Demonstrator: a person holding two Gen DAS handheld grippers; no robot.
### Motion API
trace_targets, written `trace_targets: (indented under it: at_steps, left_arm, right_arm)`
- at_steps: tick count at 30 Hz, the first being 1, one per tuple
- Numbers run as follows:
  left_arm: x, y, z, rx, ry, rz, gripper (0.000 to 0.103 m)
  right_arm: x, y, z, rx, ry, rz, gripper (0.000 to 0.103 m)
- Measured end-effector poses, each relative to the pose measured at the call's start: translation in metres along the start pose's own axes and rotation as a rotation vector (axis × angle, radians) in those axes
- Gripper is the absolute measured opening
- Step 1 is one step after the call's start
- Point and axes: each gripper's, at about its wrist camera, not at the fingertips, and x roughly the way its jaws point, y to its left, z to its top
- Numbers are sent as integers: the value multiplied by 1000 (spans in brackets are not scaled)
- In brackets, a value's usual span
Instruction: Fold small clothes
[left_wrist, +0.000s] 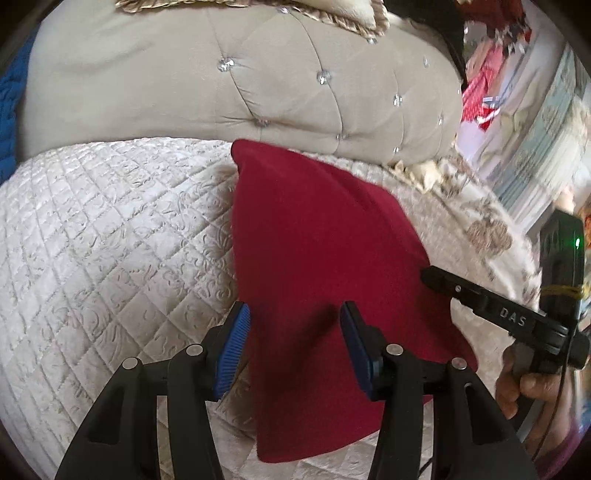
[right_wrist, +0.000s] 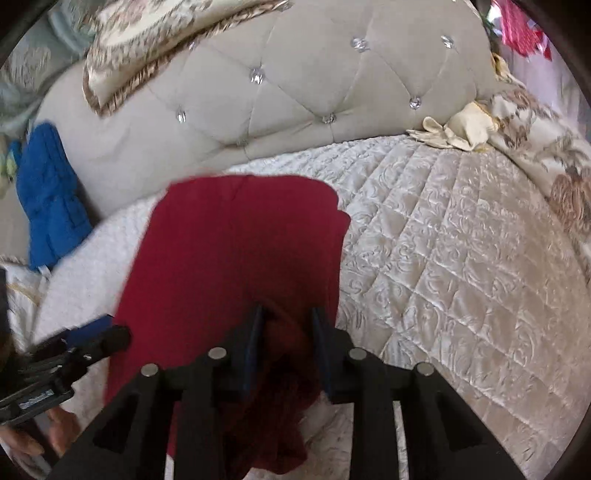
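With the left hand-held gripper (left_wrist: 291, 347) open over the red garment (left_wrist: 314, 258) and the right hand-held gripper (right_wrist: 286, 350) loosely straddling a bunched fold, edges probably needed aligning before pressing flat.

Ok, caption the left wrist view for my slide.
Left gripper open above a red garment on the quilted bedspread, right gripper at its edge.

The near end of the dark red knit garment (right_wrist: 236, 251) is disappearing under the black fingers of the right gripper (right_wrist: 287, 325), so whether its pads are pressing the bunched cloth is not showing. The blue quilted garment (right_wrist: 51, 199) is blurring at the left. The left gripper (right_wrist: 92, 334) is smearing into streaks, its jaws unreadable, with the frame cutting off the hand (right_wrist: 40, 432) below.
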Motion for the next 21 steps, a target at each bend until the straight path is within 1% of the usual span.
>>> trace_targets:
  at_steps: [1,2,6,7,8,11,13,18,21]
  left_arm:
    - [0,2,1,-11,-4,-3,31]
    - [1,2,2,-17,-5,1,31]
    - [7,5,4,-28,1,15,31]
    - [8,5,4,-31,0,13,31]
    - [9,5,5,-32,0,11,32]
    - [13,4,7,-28,-4,9,33]
    - [15,5,8,-30,-2,6,35]
    - [23,11,12,-53,8,-12,39]
    - [28,12,13,-46,17,-16,43]
  right_arm:
    - [0,-4,0,23,-10,7,54]
    - [0,-7,0,47,-20,12,64]
    - [12,-18,1,118,5,54,67]
    - [17,-20,2,132,10,60,70]
    - [20,-21,3,135,12,63,73]
    - [30,-23,6,138,25,78,77]
    - [34,-25,6,144,29,92,79]
    - [44,-30,10,145,43,131,83]
    - [52,-33,13,140,51,167,85]
